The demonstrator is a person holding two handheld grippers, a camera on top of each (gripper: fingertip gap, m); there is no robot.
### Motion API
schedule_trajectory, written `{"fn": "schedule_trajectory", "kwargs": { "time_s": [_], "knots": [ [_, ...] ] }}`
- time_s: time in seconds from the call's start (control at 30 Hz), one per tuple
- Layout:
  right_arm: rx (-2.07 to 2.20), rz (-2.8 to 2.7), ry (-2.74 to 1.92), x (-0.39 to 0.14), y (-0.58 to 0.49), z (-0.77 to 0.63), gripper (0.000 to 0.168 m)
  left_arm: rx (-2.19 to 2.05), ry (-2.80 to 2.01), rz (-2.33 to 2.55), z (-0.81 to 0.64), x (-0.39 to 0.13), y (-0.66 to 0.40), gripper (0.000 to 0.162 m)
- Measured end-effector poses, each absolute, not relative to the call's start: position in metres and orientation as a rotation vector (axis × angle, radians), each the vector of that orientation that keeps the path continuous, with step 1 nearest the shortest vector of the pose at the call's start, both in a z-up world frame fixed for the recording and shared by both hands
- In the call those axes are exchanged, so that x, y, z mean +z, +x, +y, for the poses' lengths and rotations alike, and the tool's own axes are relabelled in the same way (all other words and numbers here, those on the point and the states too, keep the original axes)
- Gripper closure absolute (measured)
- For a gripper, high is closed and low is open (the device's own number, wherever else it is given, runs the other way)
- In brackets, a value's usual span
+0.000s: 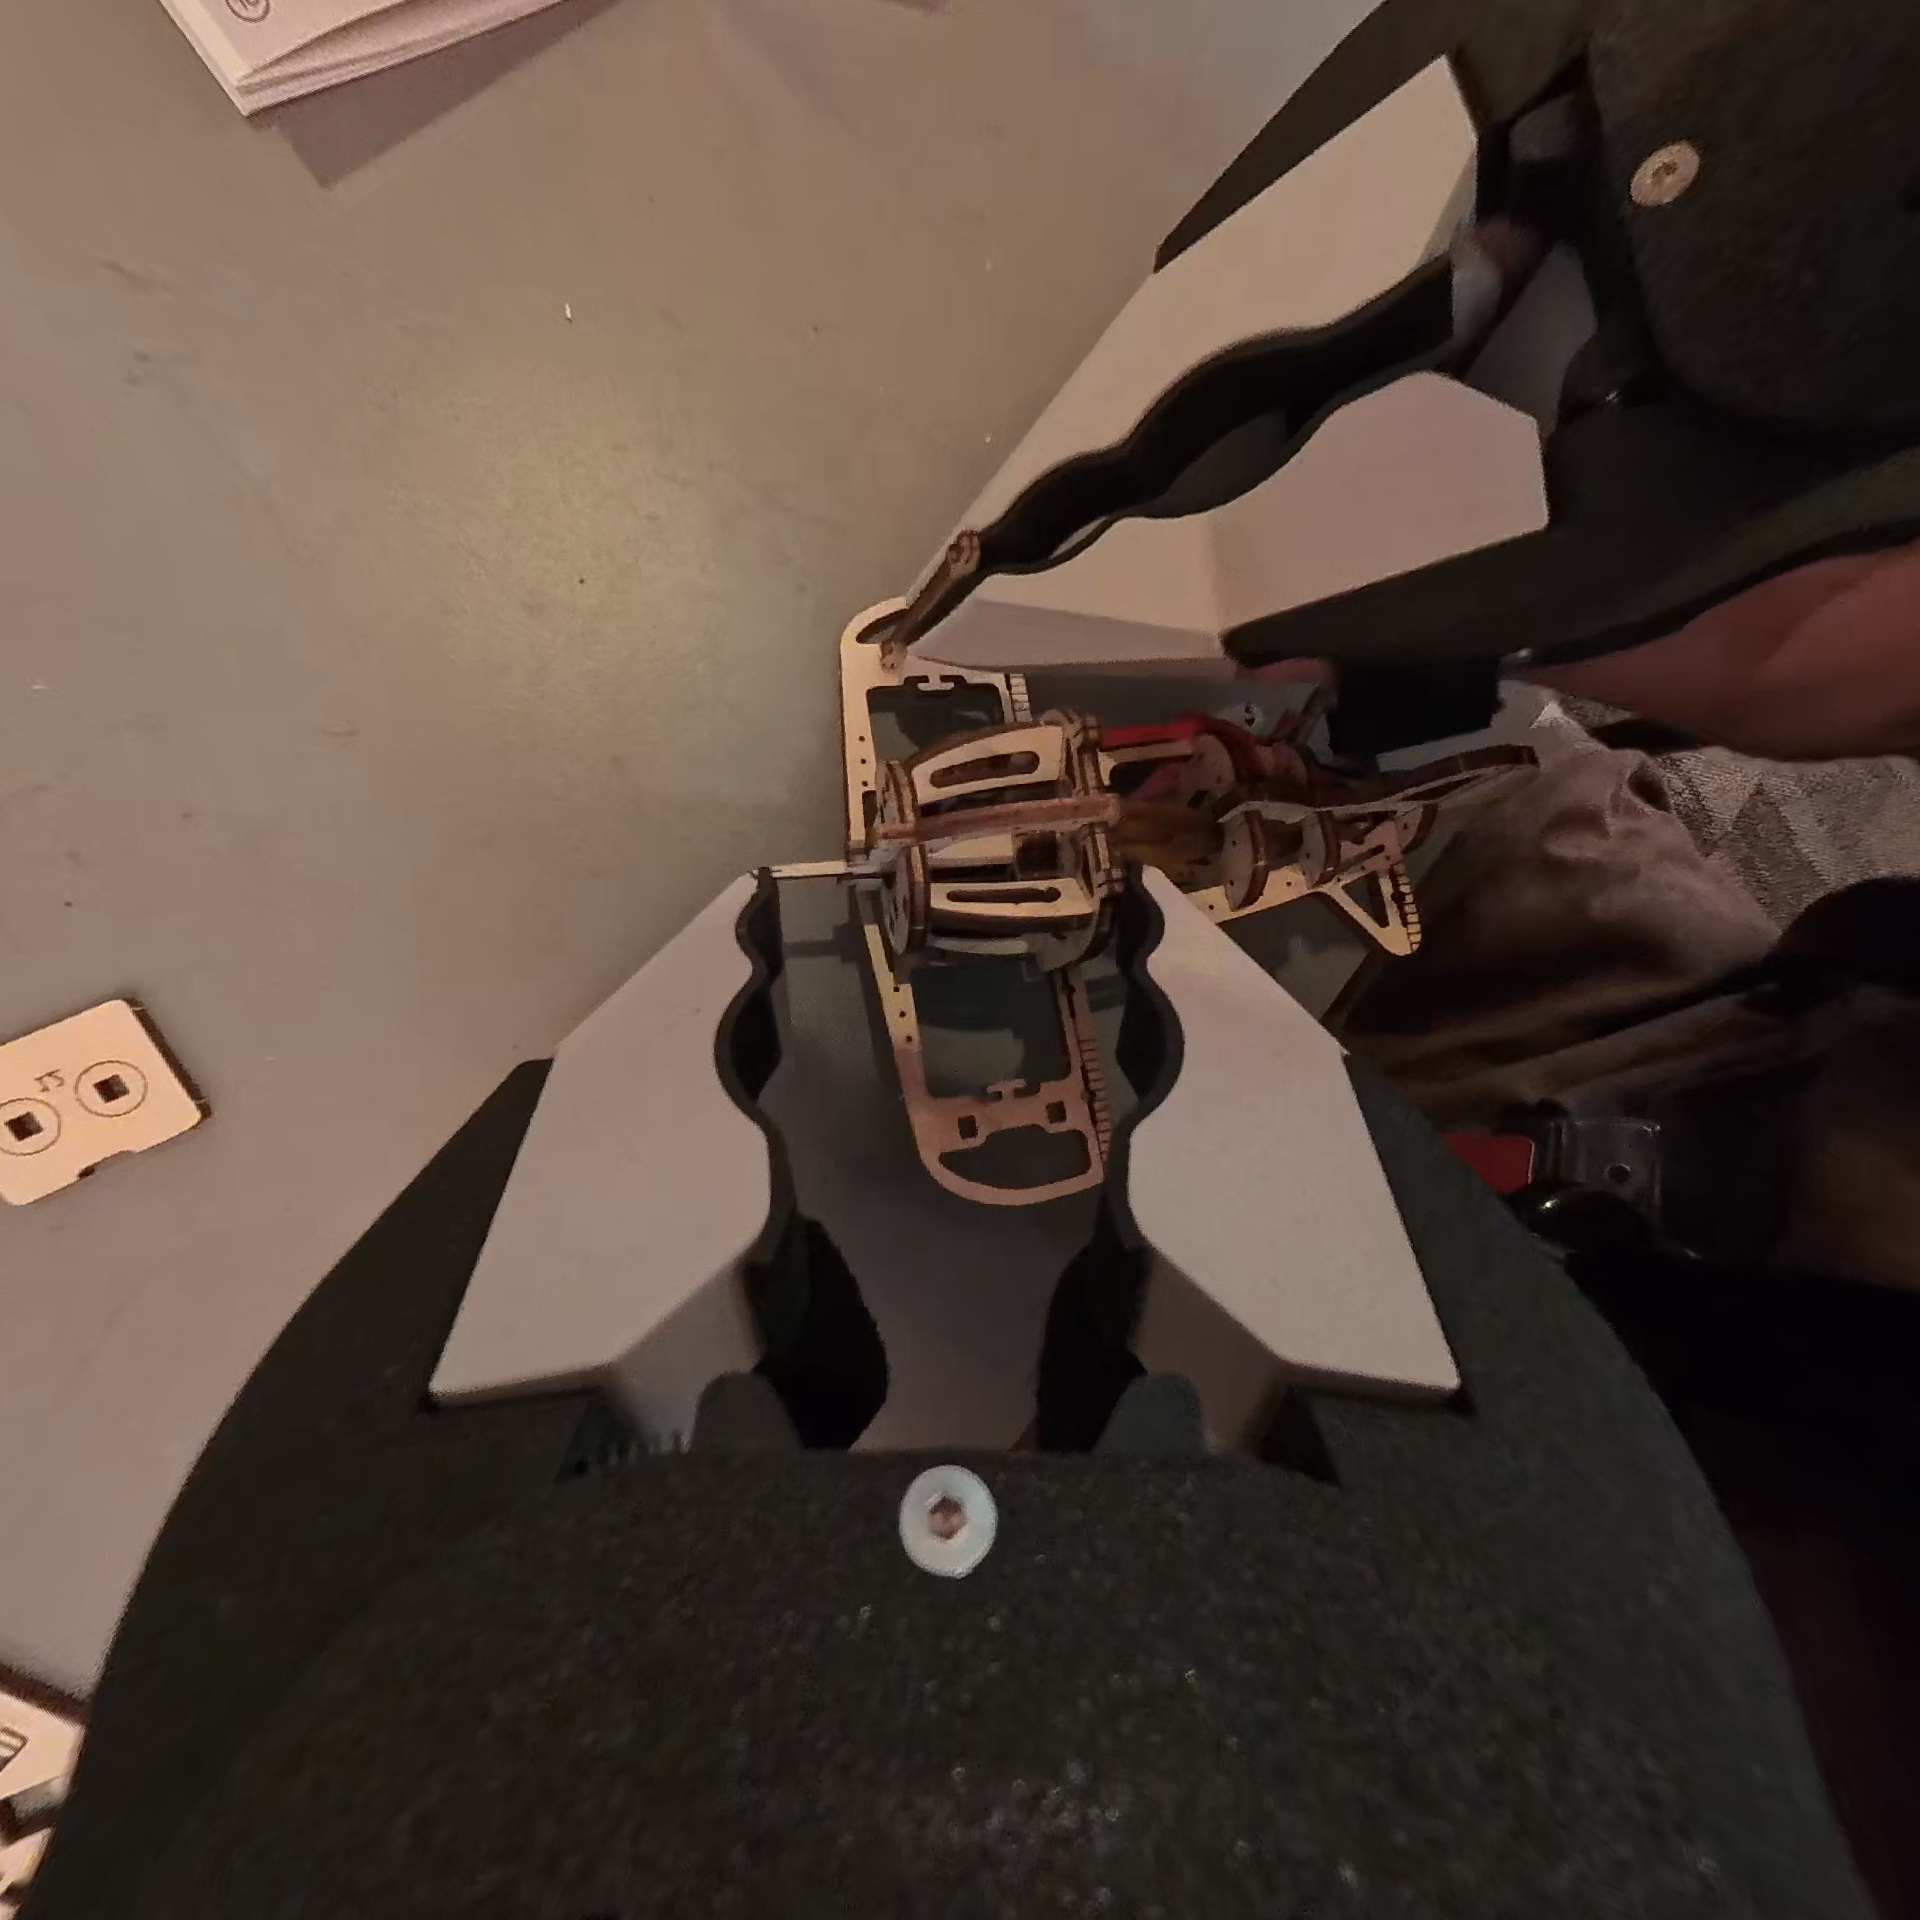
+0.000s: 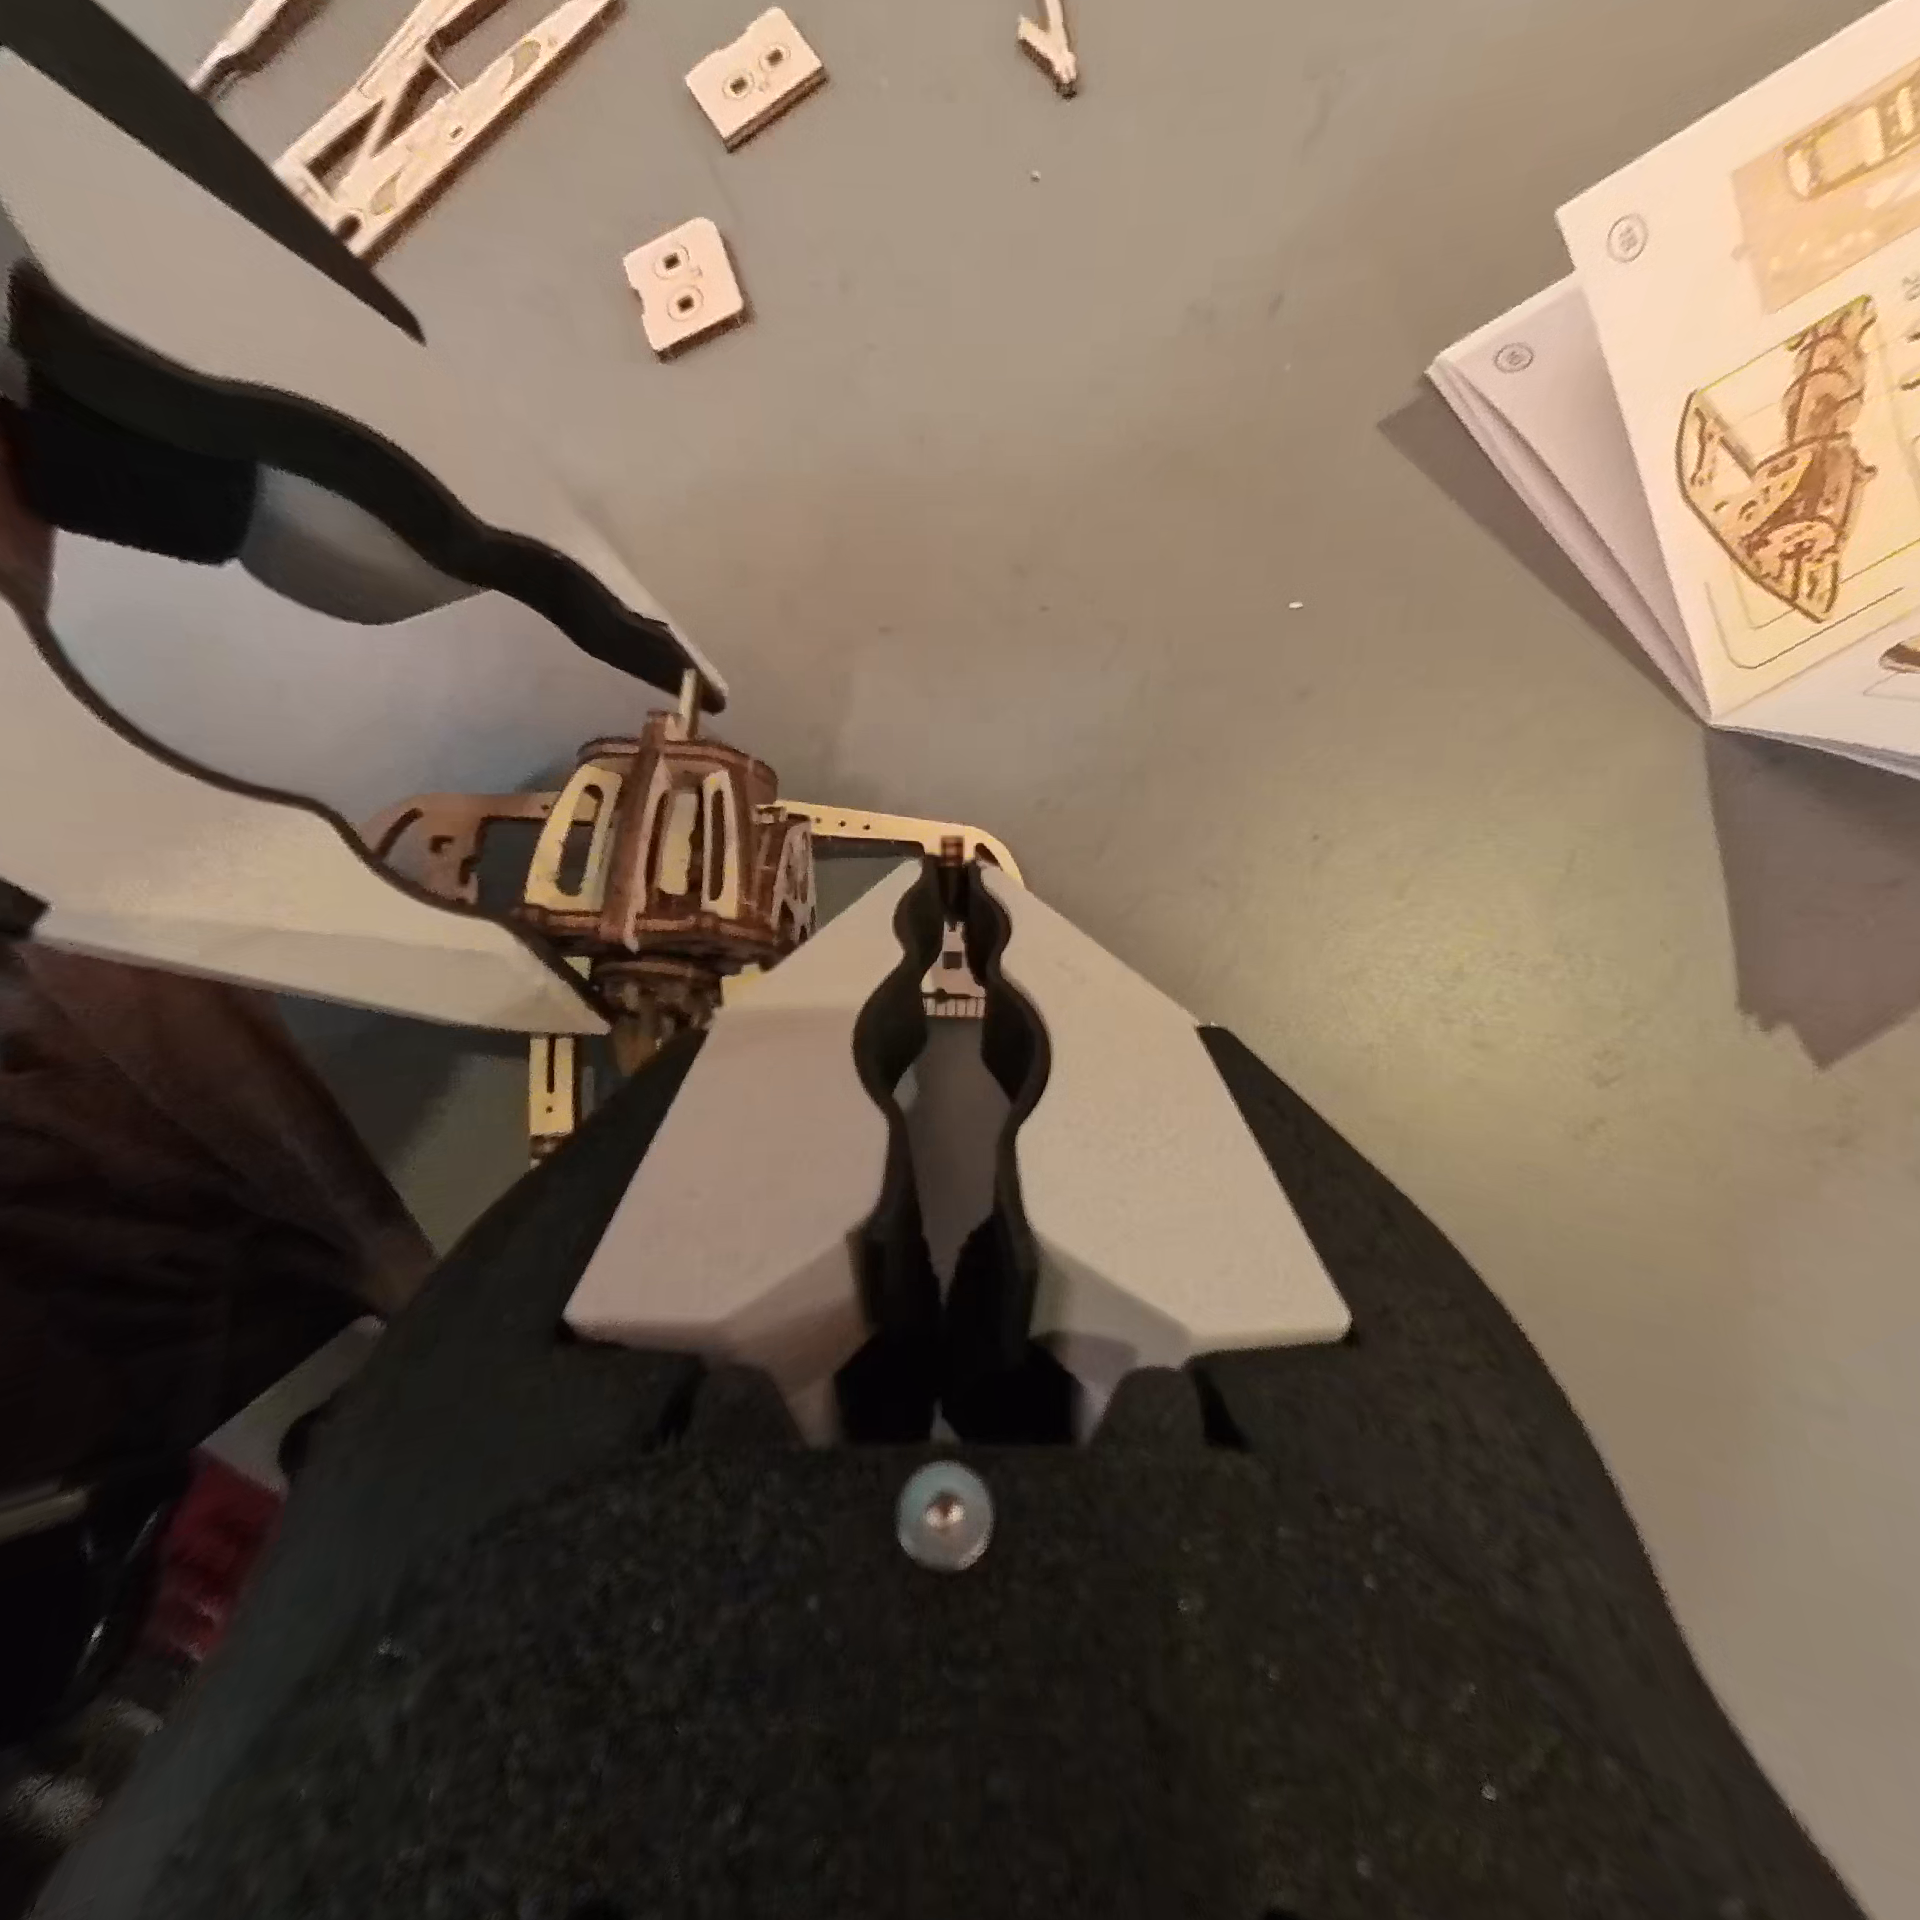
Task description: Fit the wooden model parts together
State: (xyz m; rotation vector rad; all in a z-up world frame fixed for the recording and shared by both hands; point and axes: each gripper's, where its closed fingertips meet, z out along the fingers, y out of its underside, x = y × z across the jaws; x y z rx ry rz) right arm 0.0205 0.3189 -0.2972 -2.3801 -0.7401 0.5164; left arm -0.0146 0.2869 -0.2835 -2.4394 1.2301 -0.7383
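Two handheld grippers work on one wooden model over a grey table. The model is a flat frame w/ a barrel-shaped slatted drum mounted on it, sitting approx centre of both views.

Left gripper: fingers clamped on the drum, one either side, the frame running back between them.

Right gripper: fingers pressed together on 1 small wooden peg, its tip touching the frame's rounded corner.

Elsewhere on the table, right wrist view: 2 small rectangular wooden plates, each w/ 2 holes; 1 larger cut-out wooden sheet at top left; 1 open instruction booklet at right.
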Motion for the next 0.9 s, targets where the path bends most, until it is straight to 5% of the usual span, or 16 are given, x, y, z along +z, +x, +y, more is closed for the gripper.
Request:
{"fn": "schedule_trajectory", "kwargs": {
  "time_s": [0.6, 0.9],
  "knots": [
    [0.566, -0.795, -2.569, -0.301, 0.026, 0.317, 0.166, -0.797, -2.402, 1.208, 0.291, -0.284, -0.015, 0.1],
    [0.64, -0.727, -2.498, -0.285, 0.036, 0.318, 0.15, -0.853, -2.409, 1.184, 0.286, -0.285, -0.008, 0.1]
  ]
}}
